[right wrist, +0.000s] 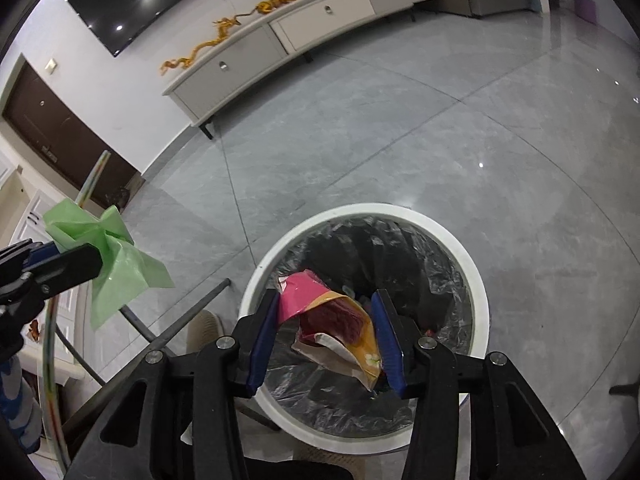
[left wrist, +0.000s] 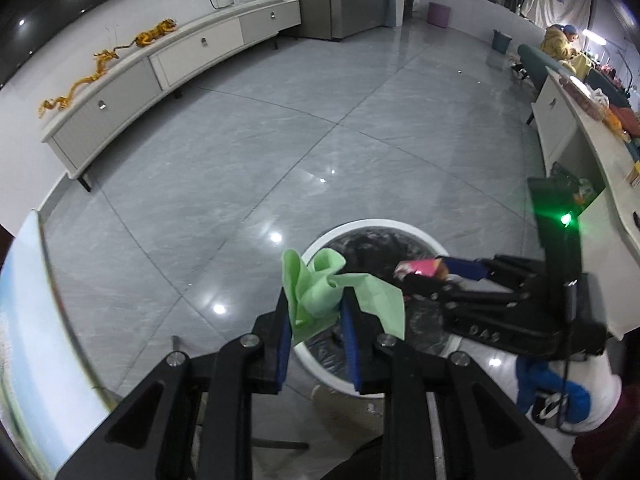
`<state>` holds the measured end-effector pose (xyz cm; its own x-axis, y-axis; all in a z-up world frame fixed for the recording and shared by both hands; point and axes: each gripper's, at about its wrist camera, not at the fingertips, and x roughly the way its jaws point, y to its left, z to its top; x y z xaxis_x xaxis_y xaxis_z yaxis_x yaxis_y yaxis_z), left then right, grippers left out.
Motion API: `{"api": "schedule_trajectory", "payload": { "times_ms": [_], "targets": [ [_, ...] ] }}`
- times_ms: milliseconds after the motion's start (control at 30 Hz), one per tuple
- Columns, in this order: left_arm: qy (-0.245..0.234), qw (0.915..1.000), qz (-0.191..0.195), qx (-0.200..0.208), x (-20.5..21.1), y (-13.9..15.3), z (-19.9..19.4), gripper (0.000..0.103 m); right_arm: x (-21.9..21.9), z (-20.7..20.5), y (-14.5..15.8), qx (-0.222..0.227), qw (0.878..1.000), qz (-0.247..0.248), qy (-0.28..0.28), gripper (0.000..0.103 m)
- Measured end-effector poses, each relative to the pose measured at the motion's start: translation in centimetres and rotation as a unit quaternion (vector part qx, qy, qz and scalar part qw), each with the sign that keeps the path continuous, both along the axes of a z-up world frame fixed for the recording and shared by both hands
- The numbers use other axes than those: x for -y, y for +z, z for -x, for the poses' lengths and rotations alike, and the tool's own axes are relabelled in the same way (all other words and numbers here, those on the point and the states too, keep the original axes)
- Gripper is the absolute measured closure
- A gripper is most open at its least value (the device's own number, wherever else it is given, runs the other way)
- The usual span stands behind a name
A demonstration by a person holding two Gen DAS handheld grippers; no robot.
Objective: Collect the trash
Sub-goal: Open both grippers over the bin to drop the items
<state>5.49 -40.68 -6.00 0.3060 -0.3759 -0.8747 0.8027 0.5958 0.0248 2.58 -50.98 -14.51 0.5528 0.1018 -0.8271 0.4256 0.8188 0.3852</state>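
Note:
A white round trash bin [left wrist: 362, 225] [right wrist: 362, 210] with a black liner stands on the grey tile floor below both grippers. My left gripper [left wrist: 316, 298] [right wrist: 98, 258] is shut on a crumpled light green plastic sheet [left wrist: 320, 292] [right wrist: 120, 268], held over the bin's left rim. My right gripper [right wrist: 326, 300] [left wrist: 408, 278] is shut on a crumpled pink and orange wrapper [right wrist: 340, 320] [left wrist: 420, 268], which hangs over the bin's opening. Both grippers point steeply down.
A long low white cabinet [left wrist: 160, 72] [right wrist: 300, 40] with a golden dragon figure [left wrist: 100, 68] runs along the far wall. A white counter [left wrist: 592, 160] stands at the right, with a seated person [left wrist: 560, 40] beyond. Thin metal legs [right wrist: 188, 316] cross left of the bin.

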Motion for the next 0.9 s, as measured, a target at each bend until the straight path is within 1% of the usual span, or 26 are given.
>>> {"api": "schedule_trajectory", "payload": {
  "times_ms": [33,67,100,133,167,200,367,567,667,833,900],
  "targets": [
    [-0.002,1.0,0.004,-0.006,0.2,-0.1,0.0,0.078,0.1,0.1,-0.1,-0.003,1.0,0.0,-0.002,0.056],
    [-0.003,0.9999,0.008,-0.011,0.4,-0.1,0.0,0.077,0.2,0.2,-0.2,-0.006,1.0,0.0,-0.006,0.054],
    [-0.003,0.9997,0.013,-0.019,0.6,-0.2,0.0,0.073,0.4,0.3,-0.4,-0.009,1.0,0.0,-0.01,0.051],
    [-0.003,0.9996,0.016,-0.023,0.6,-0.2,0.0,0.069,0.6,0.5,-0.5,-0.012,1.0,0.0,-0.016,0.049],
    [-0.003,0.9995,0.02,-0.026,0.8,-0.2,0.0,0.06,0.7,0.7,-0.6,-0.013,1.0,0.0,-0.02,0.049],
    [-0.003,0.9993,0.026,-0.026,0.9,-0.2,0.0,0.057,0.9,0.9,-0.6,-0.013,1.0,-0.001,-0.023,0.048],
    [-0.002,0.9992,0.032,-0.026,0.9,0.1,0.1,0.057,1.5,1.7,-0.4,-0.015,0.999,0.0,-0.037,0.047],
    [0.008,0.9993,0.036,-0.006,-0.3,1.1,0.8,0.054,1.5,2.6,0.4,-0.01,0.999,0.003,-0.044,0.047],
    [0.014,0.9991,0.039,0.005,-0.9,1.8,1.4,0.051,1.2,3.0,1.2,-0.004,0.999,0.006,-0.044,0.047],
    [0.028,0.9983,0.046,0.024,-2.9,3.3,2.1,0.051,0.2,3.5,2.8,0.01,0.999,0.016,-0.037,0.047],
    [0.038,0.9973,0.054,0.033,-4.2,4.0,2.5,0.051,-0.5,3.7,3.8,0.018,0.999,0.02,-0.032,0.047]
  ]
}}
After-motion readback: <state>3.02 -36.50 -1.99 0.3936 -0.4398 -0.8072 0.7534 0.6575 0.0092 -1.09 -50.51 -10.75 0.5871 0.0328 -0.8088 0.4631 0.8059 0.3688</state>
